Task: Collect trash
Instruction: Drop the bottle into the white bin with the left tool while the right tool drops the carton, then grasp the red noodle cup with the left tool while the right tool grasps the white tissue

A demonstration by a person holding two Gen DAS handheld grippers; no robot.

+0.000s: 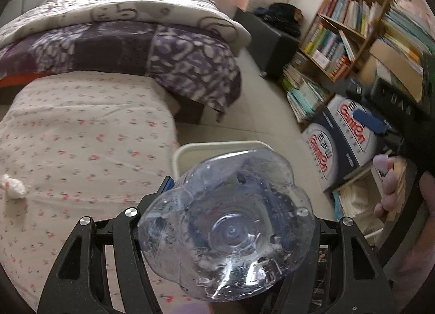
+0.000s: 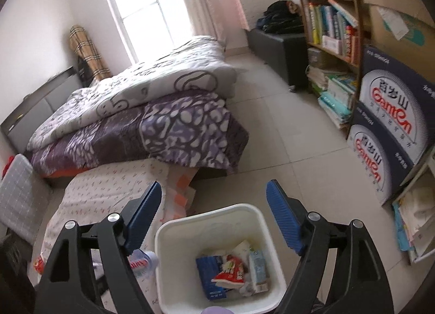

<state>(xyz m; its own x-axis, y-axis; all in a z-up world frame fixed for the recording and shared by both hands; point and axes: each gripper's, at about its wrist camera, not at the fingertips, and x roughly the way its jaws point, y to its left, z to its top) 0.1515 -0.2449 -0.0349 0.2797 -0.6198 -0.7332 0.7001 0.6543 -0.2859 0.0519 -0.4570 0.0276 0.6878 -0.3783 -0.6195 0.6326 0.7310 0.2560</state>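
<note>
The left gripper [image 1: 228, 221] is clamped on a clear, dimpled plastic bottle [image 1: 228, 229], base toward the lens, hiding most of the white bin's rim [image 1: 190, 148]. A crumpled tissue [image 1: 12, 186] lies at 9 o'clock on the floral sheet [image 1: 81, 137]. The right gripper [image 2: 213, 213], ribbed blue pads [image 2: 282, 221] apart, hangs over the square white bin [image 2: 261, 221] holding cartons and wrappers [image 2: 231, 267].

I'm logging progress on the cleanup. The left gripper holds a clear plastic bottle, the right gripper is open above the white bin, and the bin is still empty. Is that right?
Not quite: the white bin is not empty. The right wrist view shows cartons and wrappers lying in its bottom. The rest stands: the left gripper holds the clear plastic bottle, and the right gripper is open above the bin.
</note>
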